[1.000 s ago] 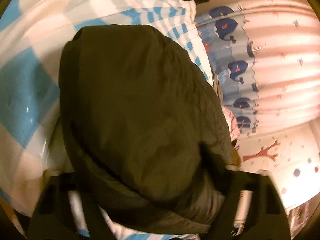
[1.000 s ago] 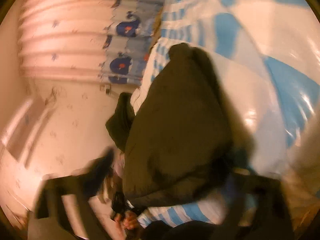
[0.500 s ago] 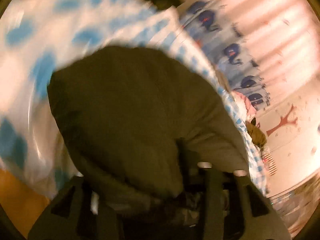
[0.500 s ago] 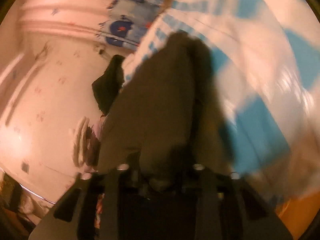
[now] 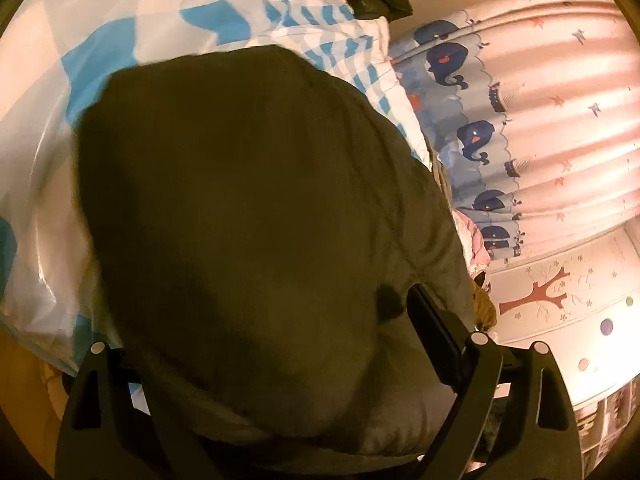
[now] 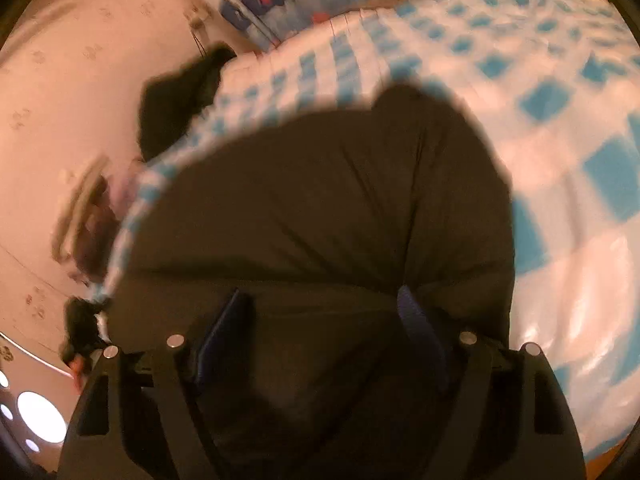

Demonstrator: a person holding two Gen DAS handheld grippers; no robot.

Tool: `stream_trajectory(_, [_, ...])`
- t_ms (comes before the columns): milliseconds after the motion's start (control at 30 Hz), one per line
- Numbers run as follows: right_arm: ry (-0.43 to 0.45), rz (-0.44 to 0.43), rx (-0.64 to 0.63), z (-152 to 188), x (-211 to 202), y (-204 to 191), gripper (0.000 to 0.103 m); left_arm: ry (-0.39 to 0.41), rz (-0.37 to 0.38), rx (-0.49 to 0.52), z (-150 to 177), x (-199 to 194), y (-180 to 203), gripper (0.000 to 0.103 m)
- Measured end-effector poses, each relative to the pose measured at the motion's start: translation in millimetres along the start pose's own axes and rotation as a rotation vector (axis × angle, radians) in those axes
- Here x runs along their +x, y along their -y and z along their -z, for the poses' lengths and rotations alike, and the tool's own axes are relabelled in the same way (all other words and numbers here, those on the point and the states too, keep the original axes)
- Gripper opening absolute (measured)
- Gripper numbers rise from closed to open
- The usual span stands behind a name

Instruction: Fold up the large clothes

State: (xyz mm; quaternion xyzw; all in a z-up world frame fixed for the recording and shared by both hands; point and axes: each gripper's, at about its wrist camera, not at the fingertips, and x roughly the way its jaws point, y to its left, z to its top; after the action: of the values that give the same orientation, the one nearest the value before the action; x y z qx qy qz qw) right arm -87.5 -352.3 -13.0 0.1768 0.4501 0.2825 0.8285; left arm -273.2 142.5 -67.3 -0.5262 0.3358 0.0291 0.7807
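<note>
Left tongs [image 5: 280, 368]: jaws opening, jacket [image 5: 260, 220] bulging between them, pads not seen pressing. Right tongs [image 6: 320, 320]: likewise opening over the same bundle. Jacket lies folded on the checked quilt [image 5: 132, 28], long axis running away from both cameras. Risk judged: released padding may spring open; near edge may slide off the bed.

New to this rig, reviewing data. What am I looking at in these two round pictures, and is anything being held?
No robot arm here: a person carries a two-finger tool in each hand, each with a fisheye camera looking along its fingers. One picture is from the left gripper, the other from the right gripper; the black frames at the bottom are the tools themselves. Both look down on a dark padded garment, bunched on a blue-and-white checked bedcover, with a whale-print curtain behind. Both sets of jaws are opening around the garment's near edge, so neither is clamped on it.
</note>
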Motion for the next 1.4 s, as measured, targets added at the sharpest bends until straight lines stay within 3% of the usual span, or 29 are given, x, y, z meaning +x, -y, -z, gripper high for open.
stream_trajectory(133, [0.174, 0.057, -0.110, -12, -40, -46, 0.076, -0.008, 0.001, -0.011, -4, 5, -7, 0.084])
stream_trajectory(233, [0.193, 0.054, -0.247, -50, -28, -102, 0.083, 0.014, -0.015, -0.001, 0, 6, -3, 0.085])
stream_trajectory(333, [0.135, 0.092, -0.399, -80, 23, -154, 0.085, 0.021, -0.012, 0.000, 0, 5, 0, 0.085])
stream_trajectory(400, [0.057, 0.141, -0.454, -90, 71, -166, 0.088, 0.015, 0.003, -0.021, -5, 6, -2, 0.085])
stream_trajectory(467, [-0.067, 0.223, -0.460, -88, 126, -156, 0.091, 0.013, 0.009, -0.022, -5, 7, -4, 0.085])
stream_trajectory(533, [-0.167, 0.241, -0.426, -81, 157, -142, 0.092, 0.018, 0.010, -0.005, -4, 8, -2, 0.085])
stream_trajectory(667, [-0.106, 0.204, -0.428, -96, 133, -154, 0.092, 0.005, 0.012, 0.000, -6, 9, -4, 0.085])
stream_trajectory(800, [-0.045, 0.253, -0.456, -136, 141, -183, 0.092, 0.010, 0.029, -0.032, -6, 7, -8, 0.085])
stream_trajectory(900, [-0.112, 0.353, -0.474, -145, 185, -178, 0.092, 0.005, 0.046, -0.063, -8, 6, -14, 0.085])
stream_trajectory(1000, [-0.210, 0.354, -0.442, -137, 221, -158, 0.096, 0.007, 0.052, -0.070, -10, 6, -16, 0.085])
stream_trajectory(1100, [-0.181, 0.302, -0.424, -139, 198, -160, 0.096, 0.005, 0.047, -0.069, -10, 7, -16, 0.085])
stream_trajectory(1233, [-0.082, 0.203, -0.532, -108, 123, -187, 0.096, 0.007, 0.044, -0.067, -10, 5, -16, 0.085])
stream_trajectory(1333, [-0.049, 0.207, -0.600, -75, 91, -193, 0.096, 0.015, 0.035, -0.061, -10, 6, -14, 0.085])
stream_trajectory(1400, [-0.099, 0.258, -0.654, -51, 102, -190, 0.096, 0.022, 0.022, -0.057, -7, 5, -13, 0.085])
